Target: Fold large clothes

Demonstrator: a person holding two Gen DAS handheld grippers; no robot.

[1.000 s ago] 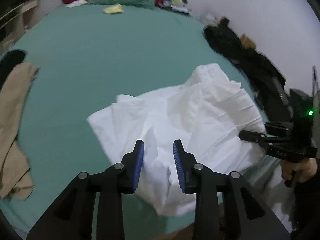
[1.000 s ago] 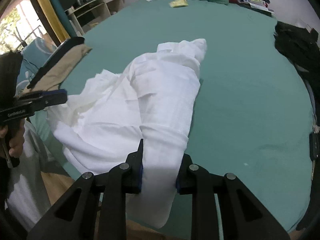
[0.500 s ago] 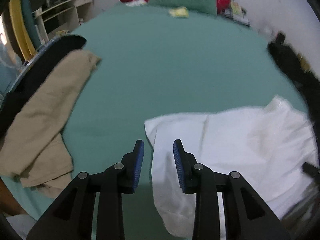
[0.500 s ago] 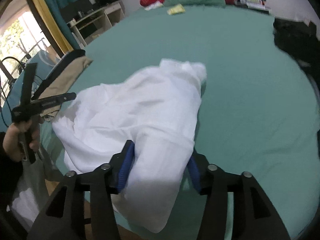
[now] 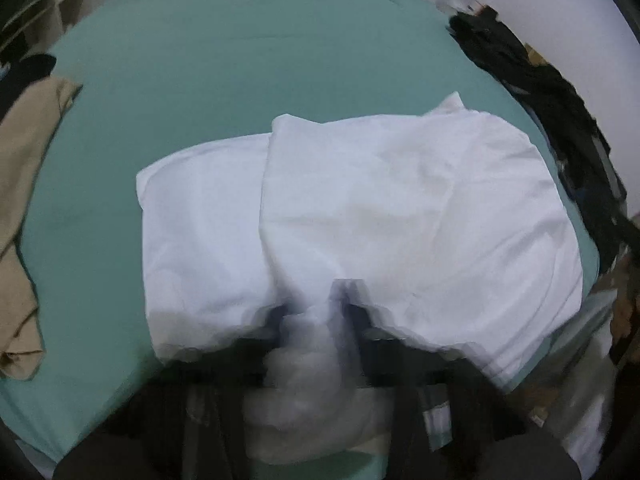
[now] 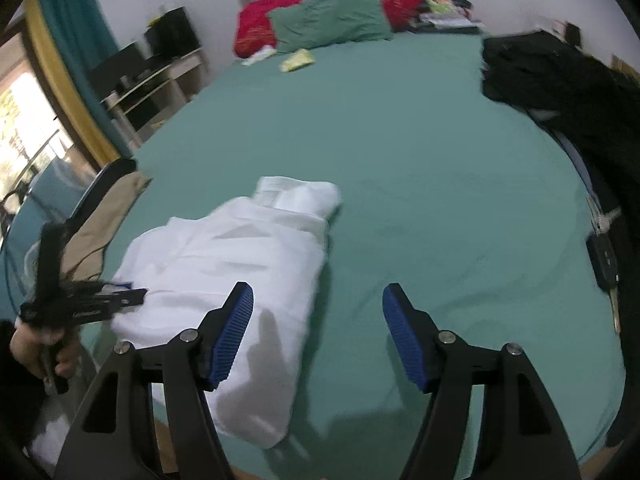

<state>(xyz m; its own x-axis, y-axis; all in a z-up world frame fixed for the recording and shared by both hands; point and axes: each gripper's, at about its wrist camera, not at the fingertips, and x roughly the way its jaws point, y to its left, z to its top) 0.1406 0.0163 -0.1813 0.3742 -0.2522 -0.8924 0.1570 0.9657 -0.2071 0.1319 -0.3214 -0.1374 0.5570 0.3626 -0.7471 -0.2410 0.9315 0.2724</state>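
A large white garment (image 5: 360, 208) lies folded in layers on the green bed sheet (image 5: 224, 64), near the bed's front edge. In the left wrist view my left gripper (image 5: 316, 320) is blurred and mostly buried under white cloth that bunches between its fingers; its state is unclear. In the right wrist view the garment (image 6: 236, 256) lies to the left, with the left gripper (image 6: 132, 296) at its left edge. My right gripper (image 6: 318, 332) is wide open and empty, above the sheet just right of the garment.
A tan garment (image 5: 24, 184) lies at the bed's left edge. Black clothes (image 6: 560, 80) are piled along the right side. Pillows, red (image 6: 280, 20) and green (image 6: 332, 16), sit at the head. A shelf unit (image 6: 160, 76) stands to the left.
My right gripper has opened wide and let go of the white garment, which now lies flat. My left gripper has moved in onto the garment's near edge and is covered by cloth.
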